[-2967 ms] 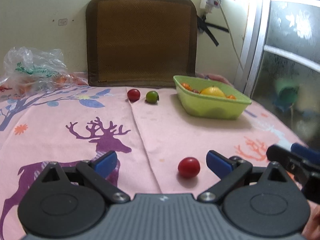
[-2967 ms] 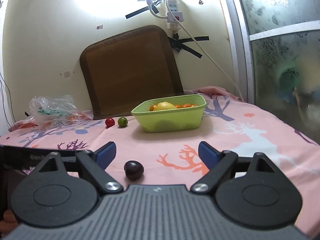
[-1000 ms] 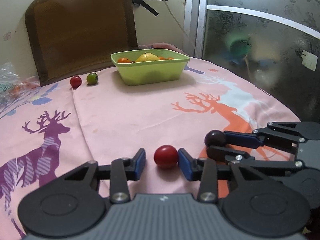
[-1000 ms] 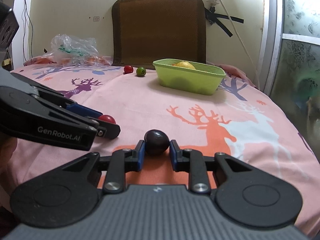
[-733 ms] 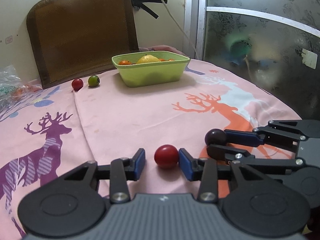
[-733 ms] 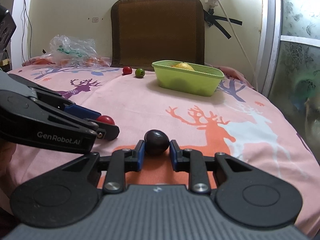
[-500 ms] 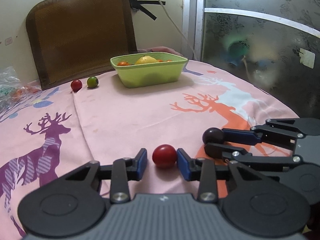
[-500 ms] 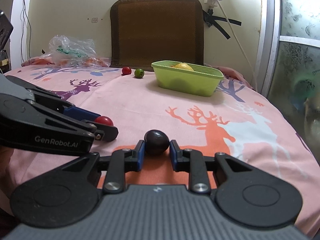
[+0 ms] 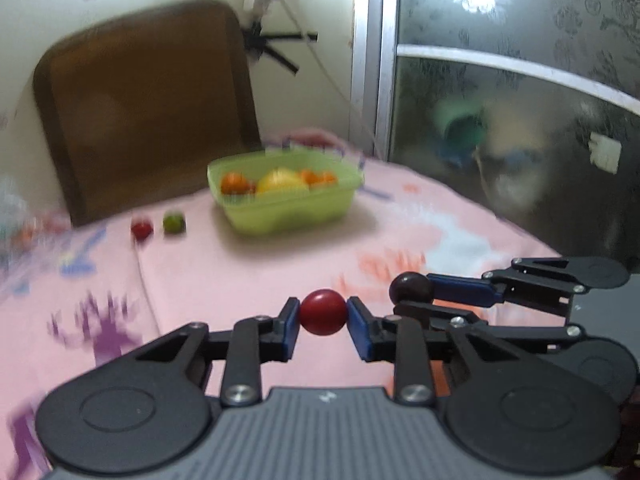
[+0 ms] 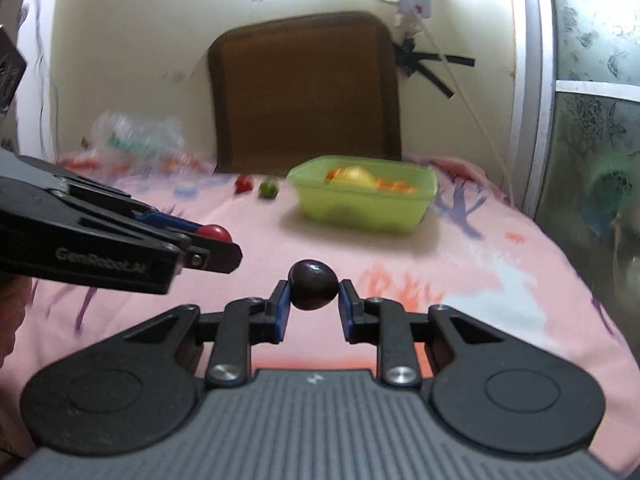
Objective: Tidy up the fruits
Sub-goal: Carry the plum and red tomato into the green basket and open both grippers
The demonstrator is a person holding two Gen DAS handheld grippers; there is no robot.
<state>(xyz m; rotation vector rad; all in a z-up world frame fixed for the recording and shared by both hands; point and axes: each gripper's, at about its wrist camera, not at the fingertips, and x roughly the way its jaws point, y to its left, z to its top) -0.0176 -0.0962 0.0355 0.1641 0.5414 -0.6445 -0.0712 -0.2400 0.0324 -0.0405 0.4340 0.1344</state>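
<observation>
My left gripper (image 9: pixel 323 313) is shut on a round red fruit (image 9: pixel 323 312), held clear above the pink cloth. My right gripper (image 10: pixel 313 285) is shut on a dark purple fruit (image 10: pixel 313 285), also off the table. Each gripper shows in the other's view: the right one (image 9: pixel 412 290) to the right with the dark fruit (image 9: pixel 411 287), the left one (image 10: pixel 212 240) at the left with the red fruit (image 10: pixel 214 233). Ahead stands a green bowl (image 9: pixel 288 212) (image 10: pixel 362 208) holding a yellow fruit and orange ones. A small red fruit (image 9: pixel 141 229) and a green one (image 9: pixel 173 222) lie left of it.
A brown chair back (image 9: pixel 144 100) leans at the wall behind the bowl. A clear plastic bag (image 10: pixel 136 136) with produce lies at the far left. Frosted glass doors (image 9: pixel 520 120) close the right side. The pink deer-print tablecloth (image 10: pixel 480 272) drops off at the right edge.
Both grippers have lifted with their fruits off the cloth and moved toward the bowl; the views are blurred by motion. Three seconds ago both stood open with the fruits on the table.
</observation>
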